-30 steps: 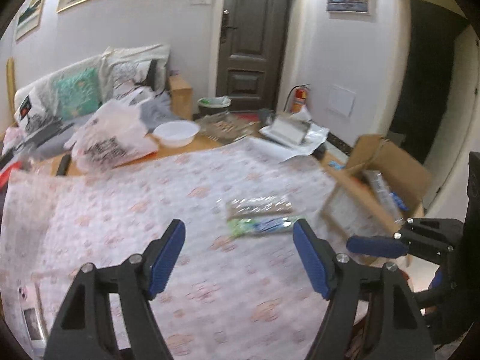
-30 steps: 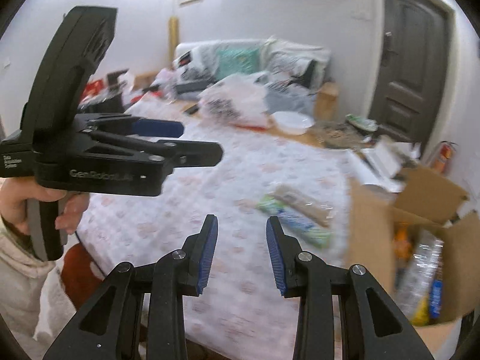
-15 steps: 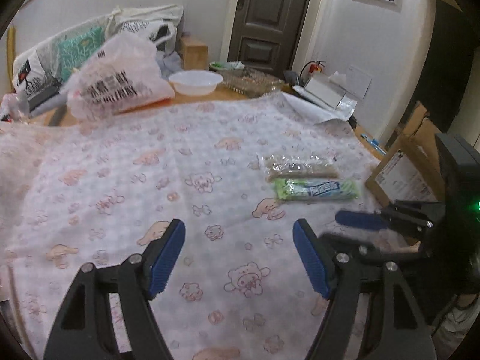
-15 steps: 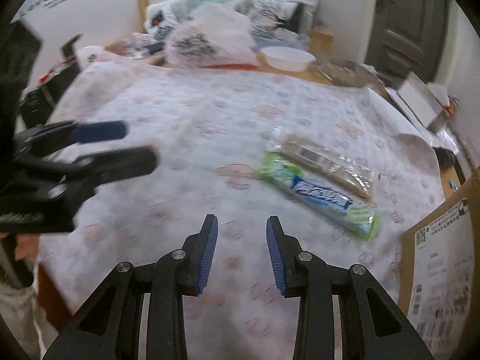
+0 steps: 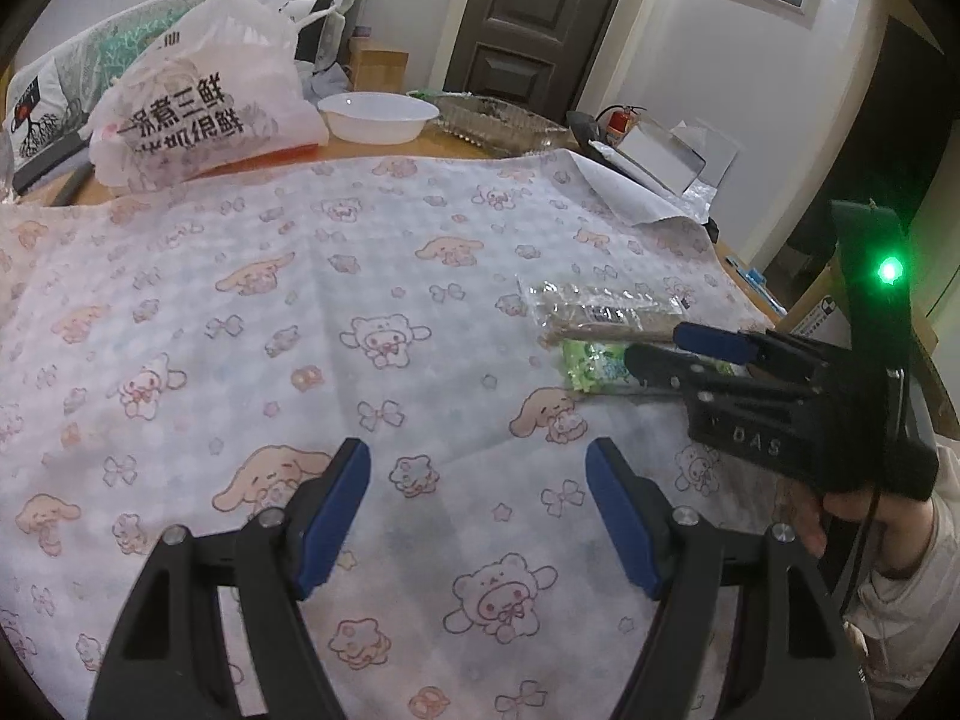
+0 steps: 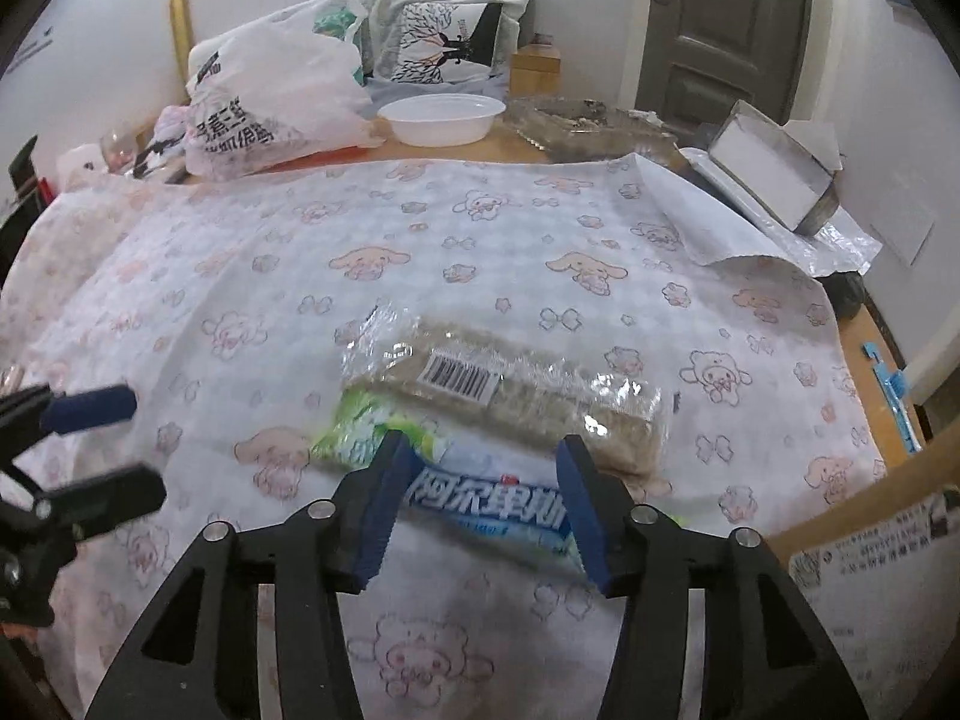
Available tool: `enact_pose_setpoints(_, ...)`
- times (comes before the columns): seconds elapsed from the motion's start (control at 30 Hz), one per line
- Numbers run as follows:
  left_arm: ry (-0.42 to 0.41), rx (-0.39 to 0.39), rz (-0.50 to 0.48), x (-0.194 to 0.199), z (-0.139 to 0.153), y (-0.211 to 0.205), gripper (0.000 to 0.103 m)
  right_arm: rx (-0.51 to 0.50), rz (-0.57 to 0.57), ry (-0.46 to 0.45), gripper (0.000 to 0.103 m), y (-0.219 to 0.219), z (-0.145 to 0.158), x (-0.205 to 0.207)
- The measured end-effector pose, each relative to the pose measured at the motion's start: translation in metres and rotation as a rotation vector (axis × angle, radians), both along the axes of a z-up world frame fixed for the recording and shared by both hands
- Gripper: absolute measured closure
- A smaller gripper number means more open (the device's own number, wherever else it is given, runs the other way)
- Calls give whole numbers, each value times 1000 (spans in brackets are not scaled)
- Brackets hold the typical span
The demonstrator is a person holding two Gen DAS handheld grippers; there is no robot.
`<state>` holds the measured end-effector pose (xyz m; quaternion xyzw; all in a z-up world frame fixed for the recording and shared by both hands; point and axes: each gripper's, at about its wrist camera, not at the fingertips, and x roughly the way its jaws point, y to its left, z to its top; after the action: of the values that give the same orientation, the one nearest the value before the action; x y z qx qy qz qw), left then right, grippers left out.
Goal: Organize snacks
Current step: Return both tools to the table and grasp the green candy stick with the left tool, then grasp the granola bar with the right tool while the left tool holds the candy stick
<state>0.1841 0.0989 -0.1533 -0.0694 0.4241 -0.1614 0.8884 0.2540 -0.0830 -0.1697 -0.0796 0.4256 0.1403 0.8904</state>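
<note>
Two snack packs lie side by side on the cartoon-print tablecloth [image 5: 300, 276]: a green and blue pack [image 6: 480, 498] and a clear pack of brown bars [image 6: 510, 384] behind it. My right gripper [image 6: 480, 480] is open, its blue pads on either side of the green pack's middle, low over it. In the left wrist view the right gripper [image 5: 660, 348] reaches over the green pack [image 5: 591, 363] and clear pack [image 5: 600, 306]. My left gripper [image 5: 477, 504] is open and empty over bare cloth, left of the snacks.
A white printed plastic bag [image 5: 198, 114], a white bowl [image 5: 378, 117] and a clear tray [image 5: 498, 120] stand at the table's far edge. A cardboard box [image 6: 870, 516] edge is at the right. A white open box [image 6: 774, 162] sits far right.
Both grippers have dropped low over the table. My right gripper moved forward onto the green pack and opened wider. The left gripper stayed open and moved closer to the cloth.
</note>
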Motion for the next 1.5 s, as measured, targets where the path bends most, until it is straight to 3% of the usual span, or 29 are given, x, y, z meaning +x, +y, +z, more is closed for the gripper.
enact_pose_setpoints(0.13,-1,-13,7,-2,0,4,32,4,-6,15,37,1,-2,4)
enact_pose_setpoints(0.33,-12,-16,7,-6,3,5,32,49,24,96,36,6,-1,-12)
enact_pose_setpoints(0.47,-17,-10,7,-10,6,5,32,131,146,157,47,18,1,-42)
enact_pose_setpoints(0.6,-12,-2,-3,-13,6,2,32,240,304,238,71,32,-2,-61)
enact_pose_setpoints(0.77,-4,-2,-42,-18,5,-12,32,176,249,197,71,25,2,-68)
enact_pose_setpoints(0.93,14,18,-105,-15,2,-41,43,97,166,147,71,1,5,-68)
enact_pose_setpoints(1.03,33,34,-134,-11,-3,-60,62,66,144,128,70,-11,4,-68)
enact_pose_setpoints(1.17,24,124,-140,-8,-9,-78,70,3,146,98,70,-15,2,-69)
enact_pose_setpoints(1.23,13,167,-130,-8,-10,-80,79,-4,154,101,67,-16,0,-69)
enact_pose_setpoints(1.33,18,149,-123,-5,-10,-74,80,-7,161,110,66,-13,-2,-66)
enact_pose_setpoints(1.5,26,149,-22,8,-10,-44,80,17,152,102,63,-5,3,-54)
